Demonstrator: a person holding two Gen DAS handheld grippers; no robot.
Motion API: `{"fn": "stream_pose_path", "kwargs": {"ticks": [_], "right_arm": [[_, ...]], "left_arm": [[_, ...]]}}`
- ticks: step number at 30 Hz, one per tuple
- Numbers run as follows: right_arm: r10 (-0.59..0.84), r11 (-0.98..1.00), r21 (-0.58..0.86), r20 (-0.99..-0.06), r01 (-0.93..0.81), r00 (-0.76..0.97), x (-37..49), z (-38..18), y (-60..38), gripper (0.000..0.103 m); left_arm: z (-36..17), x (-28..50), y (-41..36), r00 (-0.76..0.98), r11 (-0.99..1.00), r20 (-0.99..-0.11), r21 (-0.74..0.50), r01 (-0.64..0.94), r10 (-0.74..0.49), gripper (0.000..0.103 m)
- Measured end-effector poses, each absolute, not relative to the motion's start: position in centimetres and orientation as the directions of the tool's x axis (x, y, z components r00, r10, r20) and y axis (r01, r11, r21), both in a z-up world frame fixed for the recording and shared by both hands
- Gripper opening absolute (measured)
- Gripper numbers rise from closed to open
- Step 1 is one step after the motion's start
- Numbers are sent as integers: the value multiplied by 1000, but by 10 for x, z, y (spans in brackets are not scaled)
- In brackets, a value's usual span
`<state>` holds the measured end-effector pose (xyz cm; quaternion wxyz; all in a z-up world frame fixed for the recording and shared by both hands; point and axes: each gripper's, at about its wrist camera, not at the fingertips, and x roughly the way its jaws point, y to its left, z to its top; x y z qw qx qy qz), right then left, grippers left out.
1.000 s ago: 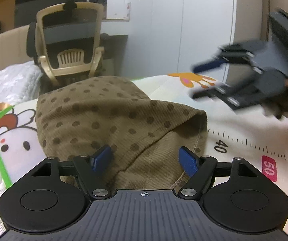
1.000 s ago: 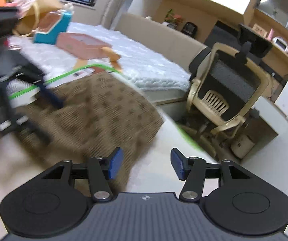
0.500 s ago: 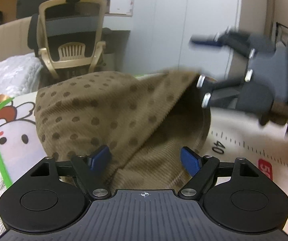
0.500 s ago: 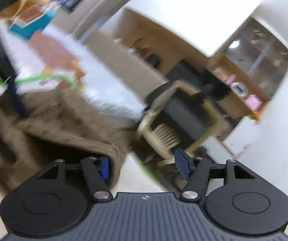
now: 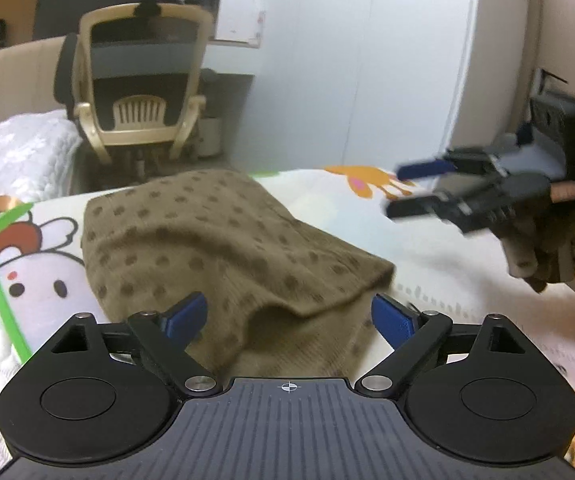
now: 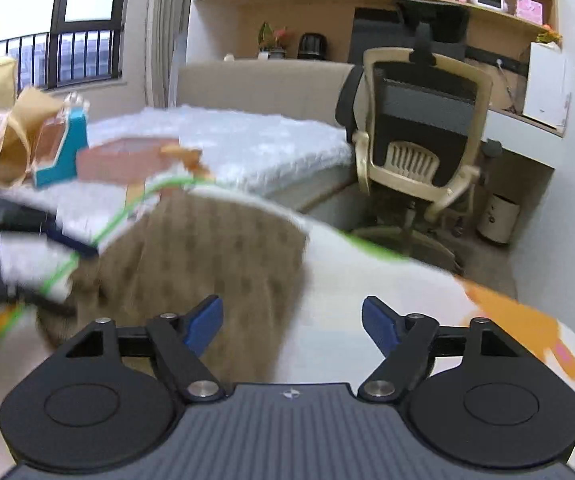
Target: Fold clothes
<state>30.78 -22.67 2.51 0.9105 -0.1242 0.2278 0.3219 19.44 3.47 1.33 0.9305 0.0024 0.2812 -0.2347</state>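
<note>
A brown dotted knit garment point(image 5: 223, 248) lies folded over on a white cartoon play mat point(image 5: 427, 256). Its near edge sits between the fingers of my left gripper point(image 5: 289, 318), which is open just above the cloth. The right gripper point(image 5: 411, 188) hangs open in the air to the right of the garment, with nothing between its fingers. From the right wrist, the garment point(image 6: 215, 256) lies ahead and to the left, blurred, and my right gripper point(image 6: 292, 324) is open over the mat point(image 6: 387, 292). The left gripper point(image 6: 27, 260) shows as a dark blur at the left.
A beige and black office chair point(image 5: 139, 92) stands beyond the mat's far edge. A white quilted mattress point(image 6: 247, 148) carries a teal box point(image 6: 63, 152), a pink box point(image 6: 127, 160) and a paper bag point(image 6: 15, 136). A small bin point(image 6: 499, 220) stands by the desk.
The right gripper held up the garment's right side half a second ago; it has let go and pulled back to the right. The cloth now lies folded over. My left gripper barely moved.
</note>
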Motion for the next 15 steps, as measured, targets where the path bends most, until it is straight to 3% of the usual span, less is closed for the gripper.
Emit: {"fn": "stream_pose_path", "kwargs": {"ticks": [3, 7, 10, 13, 15], "right_arm": [[531, 757, -57, -527, -651, 663, 358, 11, -192, 78], [413, 784, -186, -555, -592, 722, 402, -23, -156, 78], [329, 841, -190, -564, -507, 757, 415, -30, -172, 78], [266, 875, -200, -561, -440, 784, 415, -29, -186, 78], [298, 863, -192, -553, -467, 778, 394, -26, -192, 78]], "left_arm": [[3, 193, 31, 700, 878, -560, -109, 467, -442, 93], [-11, 189, 28, 652, 856, -611, -85, 509, -449, 93], [-15, 178, 33, 610, 842, -650, -87, 532, -453, 93], [-1, 169, 49, 631, 852, -613, -142, 504, -476, 94], [10, 171, 56, 663, 863, -573, -178, 473, -481, 94]]}}
